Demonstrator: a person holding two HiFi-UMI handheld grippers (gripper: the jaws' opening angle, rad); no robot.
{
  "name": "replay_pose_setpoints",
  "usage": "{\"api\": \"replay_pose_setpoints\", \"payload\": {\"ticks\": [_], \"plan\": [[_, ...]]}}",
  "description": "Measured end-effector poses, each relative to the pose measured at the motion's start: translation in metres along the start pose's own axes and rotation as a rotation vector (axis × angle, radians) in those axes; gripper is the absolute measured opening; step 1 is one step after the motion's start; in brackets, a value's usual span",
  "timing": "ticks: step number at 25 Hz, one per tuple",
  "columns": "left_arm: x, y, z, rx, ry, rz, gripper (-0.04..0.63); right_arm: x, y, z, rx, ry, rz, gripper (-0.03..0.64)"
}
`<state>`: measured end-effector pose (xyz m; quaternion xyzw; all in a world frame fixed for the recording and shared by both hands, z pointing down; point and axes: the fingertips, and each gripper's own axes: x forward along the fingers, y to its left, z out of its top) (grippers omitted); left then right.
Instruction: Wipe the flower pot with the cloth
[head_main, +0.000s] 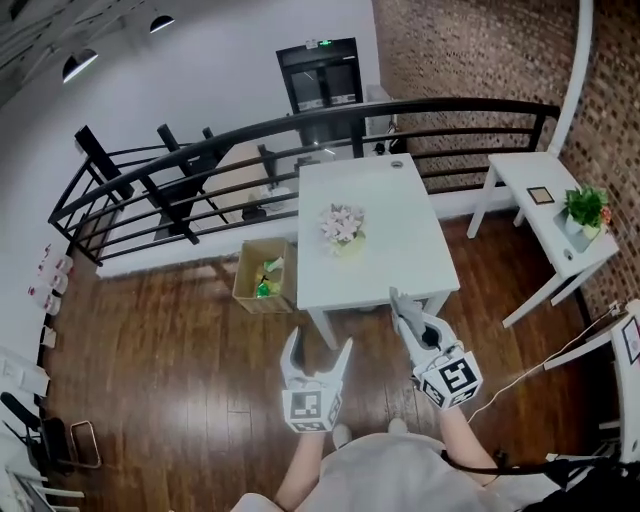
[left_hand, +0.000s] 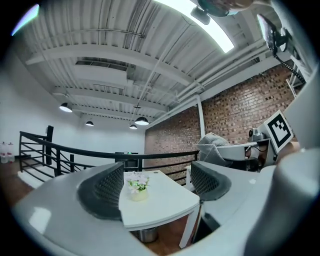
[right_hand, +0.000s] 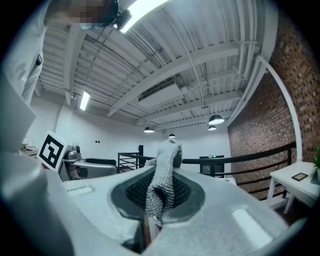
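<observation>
One flower pot with pale blossoms stands near the middle of the white counter, well apart from both claws. The left claw is spread and empty; between its two jaws only the far counter shows. The right claw is pressed together on one grey knit cloth, which sticks up from the pads. One cardboard box sits left of the counter.

The cloth is a coarse, nubbly grey knit. The table looks smooth, matt white. The floor is dark wooden boards with a soft sheen. The brick wall is rough, the railing black metal.
</observation>
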<state>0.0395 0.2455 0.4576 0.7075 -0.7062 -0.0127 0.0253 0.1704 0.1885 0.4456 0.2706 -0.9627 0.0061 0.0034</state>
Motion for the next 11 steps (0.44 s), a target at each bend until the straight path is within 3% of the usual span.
{"api": "replay_pose_setpoints", "payload": {"ticks": [5, 11], "plan": [[-0.018, 0.025, 0.000, 0.007, 0.011, 0.009, 0.431, 0.015, 0.031, -0.004, -0.007, 0.011, 0.036, 0.009], [-0.025, 0.037, 0.004, 0.009, 0.012, -0.026, 0.425, 0.019, 0.031, 0.007, -0.017, -0.024, -0.022, 0.009]]}}
